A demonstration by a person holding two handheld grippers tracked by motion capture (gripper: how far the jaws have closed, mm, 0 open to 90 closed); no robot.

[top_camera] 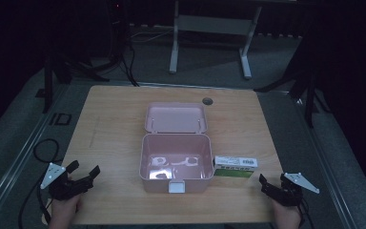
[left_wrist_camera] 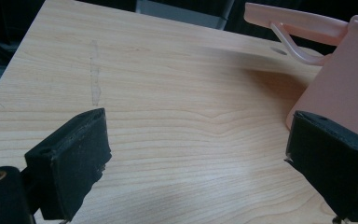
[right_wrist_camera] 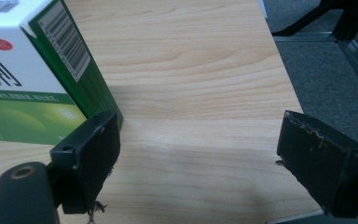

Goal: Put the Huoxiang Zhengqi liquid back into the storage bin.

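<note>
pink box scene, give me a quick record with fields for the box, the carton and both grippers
pink box: open, lid laid back, mid-table
inside: contents unclear
green and white carton: on the table by the box's right side
left gripper: open, holds nothing, near left corner
right gripper: open, holds nothing, near the carton
table: light wood

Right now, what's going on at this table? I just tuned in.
A person sits at a wooden table with a gripper in each hand. Both the left gripper and the right gripper are open and hold nothing, resting near the table's near corners. In the middle stands a pink box with its lid swung open; the inside looks empty. A green and white carton lies beside the box's right wall, nearest the right gripper. Nothing has been picked up.
</note>
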